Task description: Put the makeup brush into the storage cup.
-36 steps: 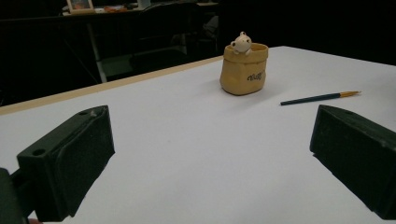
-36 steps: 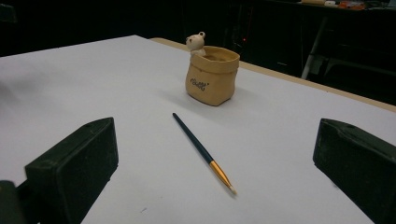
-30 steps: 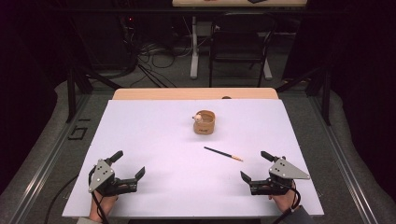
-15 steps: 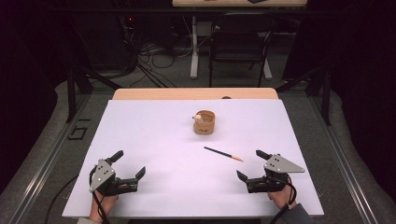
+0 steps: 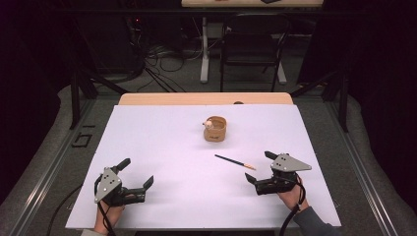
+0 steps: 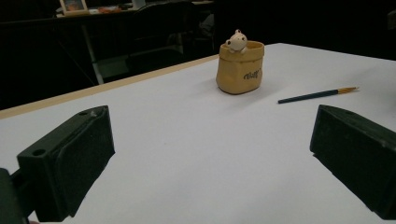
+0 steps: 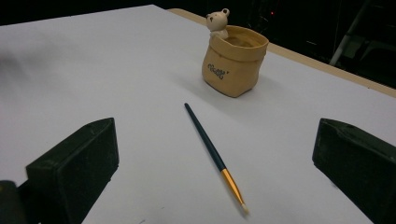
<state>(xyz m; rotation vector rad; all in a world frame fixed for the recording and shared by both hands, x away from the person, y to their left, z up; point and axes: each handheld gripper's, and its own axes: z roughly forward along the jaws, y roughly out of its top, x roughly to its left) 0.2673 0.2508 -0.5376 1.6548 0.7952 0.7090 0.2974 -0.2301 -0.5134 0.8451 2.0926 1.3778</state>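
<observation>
Right gripper (image 5: 261,168) has edged closer to the paintbrush (image 5: 234,162).

Lighting: overhead and even on the white bench (image 5: 162,142), which reads bright with a faint violet cast; surroundings beyond it fall to near black. Shadows: soft and short, under the left gripper (image 5: 135,173) and the right gripper (image 5: 260,168). Glare: none visible. Focus: the high view is slightly soft and grainy; in both gripper views the near jaws blur, the background dim.
</observation>
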